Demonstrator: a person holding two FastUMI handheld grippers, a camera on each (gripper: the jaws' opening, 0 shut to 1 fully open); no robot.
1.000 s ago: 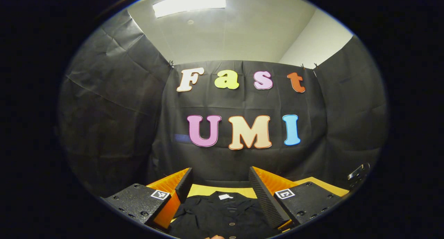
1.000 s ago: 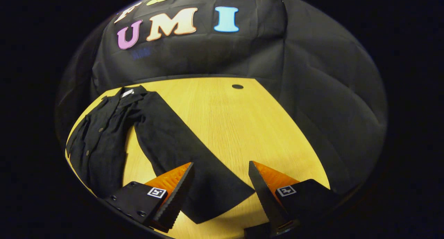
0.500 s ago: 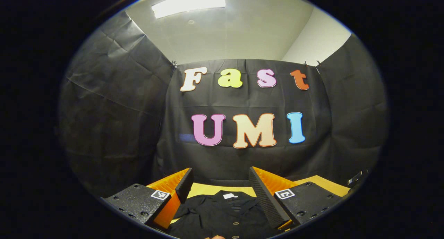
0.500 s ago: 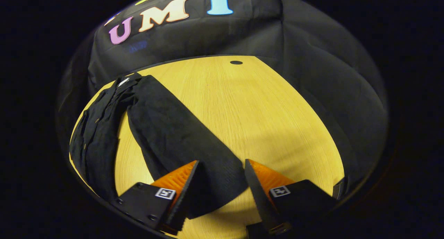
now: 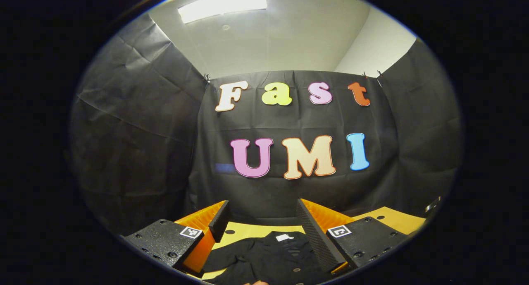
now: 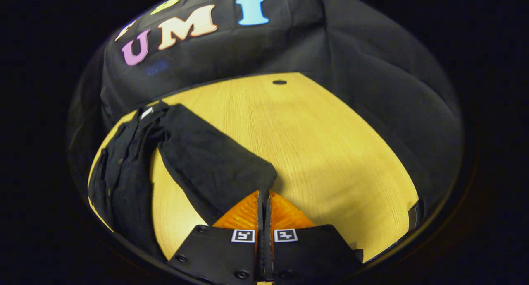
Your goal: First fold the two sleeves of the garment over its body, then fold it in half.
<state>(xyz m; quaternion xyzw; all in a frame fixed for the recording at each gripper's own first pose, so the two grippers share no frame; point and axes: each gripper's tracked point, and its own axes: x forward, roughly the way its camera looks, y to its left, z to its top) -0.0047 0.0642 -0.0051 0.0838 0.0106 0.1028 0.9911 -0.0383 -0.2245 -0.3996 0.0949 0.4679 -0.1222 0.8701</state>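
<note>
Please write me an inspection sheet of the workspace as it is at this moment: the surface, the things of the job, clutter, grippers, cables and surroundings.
Surface: yellow wooden table with a small dark hole near its far edge.
Job's things: black buttoned shirt lying flat; its long black sleeve stretches out sideways, not yet folded over the body.
Clutter: nothing seen.
Grippers: right gripper shut on the sleeve's end; left gripper open, above the shirt's collar.
Cables: nothing seen.
Surroundings: black cloth booth wall, white ceiling with a light panel.
</note>
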